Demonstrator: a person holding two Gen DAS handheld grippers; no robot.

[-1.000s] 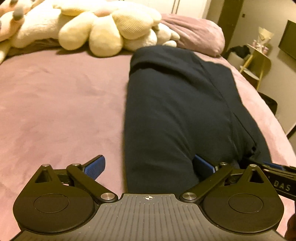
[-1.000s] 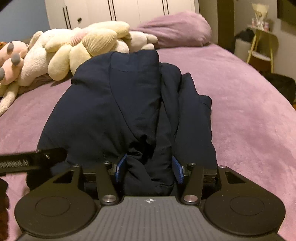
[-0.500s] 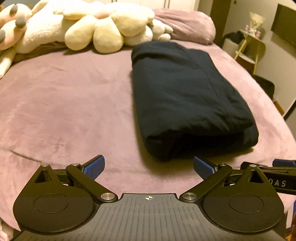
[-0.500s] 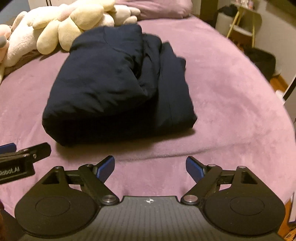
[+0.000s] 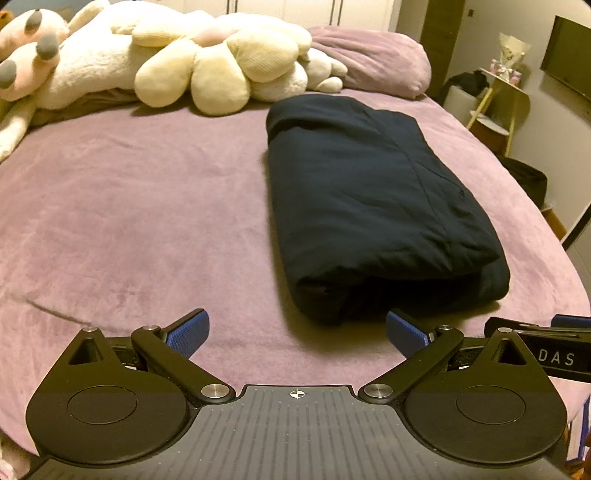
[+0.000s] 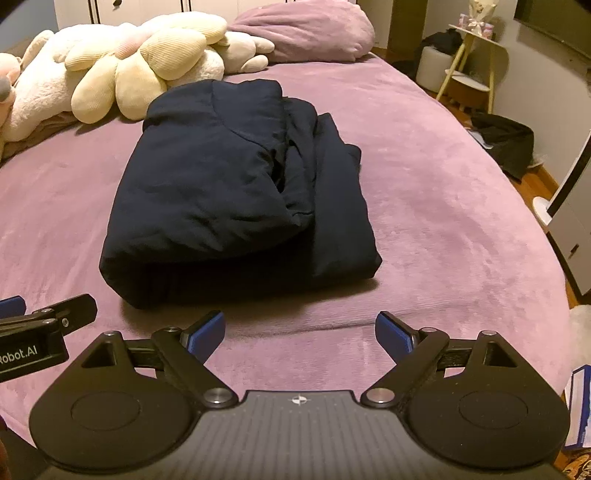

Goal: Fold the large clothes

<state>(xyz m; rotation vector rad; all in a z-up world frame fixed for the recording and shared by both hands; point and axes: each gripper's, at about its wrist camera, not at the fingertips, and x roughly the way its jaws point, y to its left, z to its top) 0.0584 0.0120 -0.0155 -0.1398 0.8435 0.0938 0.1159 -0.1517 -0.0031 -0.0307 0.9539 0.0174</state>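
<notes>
1. The garment, dark navy and folded into a thick oblong bundle, lies on the purple bed, its far end close to the plush toys
2. In the right view the garment shows a folded flap on top and a narrower layer along its right side
3. The left gripper hangs over the bed just short of the bundle's near end, jaws wide apart with nothing between them
4. The right gripper is also near that end, over bare bed; its jaws are opening and empty, the pads clear of the cloth
5. Each gripper shows at the edge of the other's view
6. A purple pillow lies beyond the toys, and a yellow side table stands right of the bed
</notes>
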